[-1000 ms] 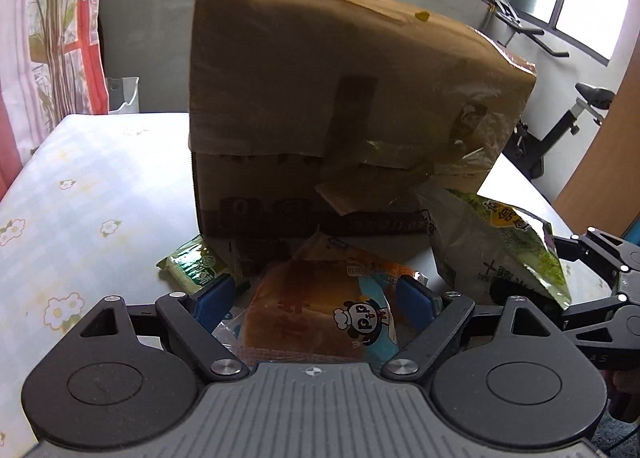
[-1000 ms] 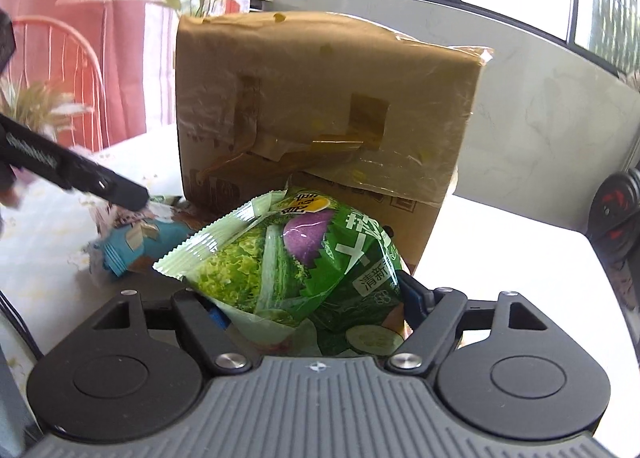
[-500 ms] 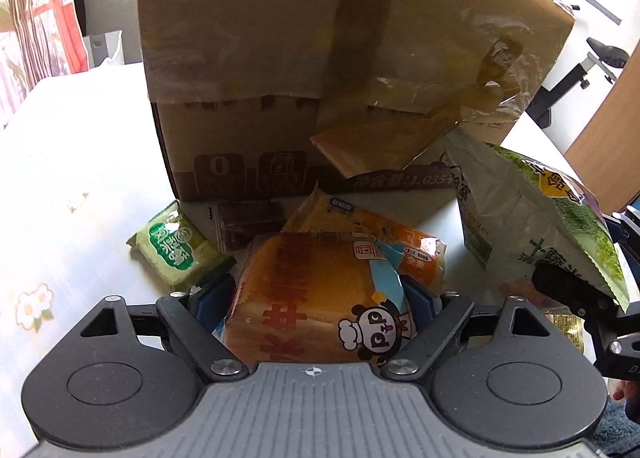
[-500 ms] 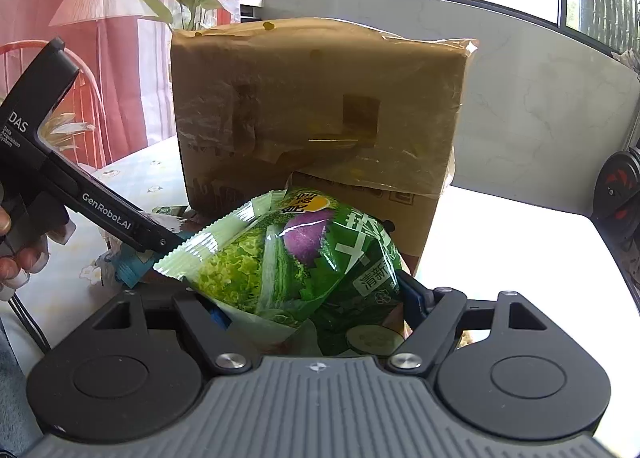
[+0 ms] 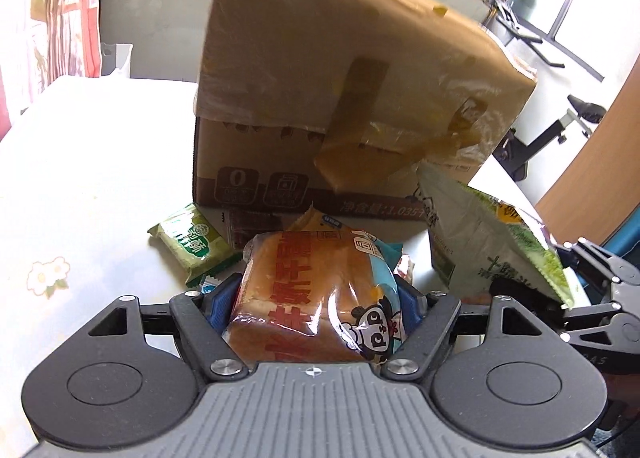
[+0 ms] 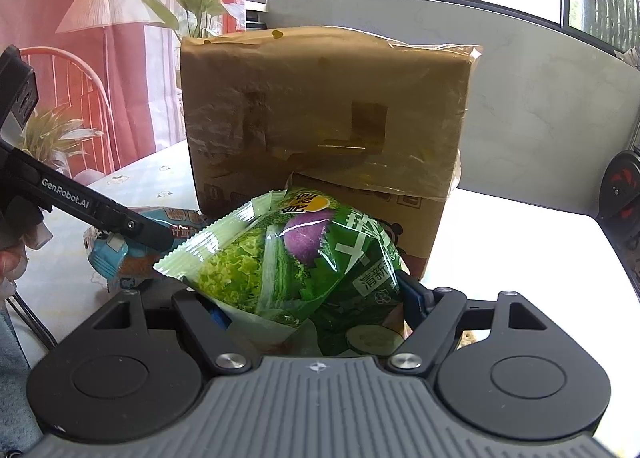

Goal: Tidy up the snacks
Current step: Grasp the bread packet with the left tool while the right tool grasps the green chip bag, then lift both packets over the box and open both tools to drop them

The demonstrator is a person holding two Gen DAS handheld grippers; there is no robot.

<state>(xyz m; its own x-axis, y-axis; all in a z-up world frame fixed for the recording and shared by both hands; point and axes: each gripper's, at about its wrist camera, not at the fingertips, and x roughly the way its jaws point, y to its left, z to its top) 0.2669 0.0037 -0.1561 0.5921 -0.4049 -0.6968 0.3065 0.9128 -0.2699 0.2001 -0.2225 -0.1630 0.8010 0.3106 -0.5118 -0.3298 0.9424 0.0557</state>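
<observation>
Left tongs are closing on the bread pack at bottom center, right tongs grip the green chip bag, so squeeze gently, lift straight off the bench.

Both wrist views close, angled down; share cardboard box.

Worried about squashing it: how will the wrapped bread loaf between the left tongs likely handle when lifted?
The bread loaf looks soft, so the closing left tongs could probably dent it. Its glossy plastic wrapper may slip. It seems bulky yet light, probably lifting easily.
</observation>
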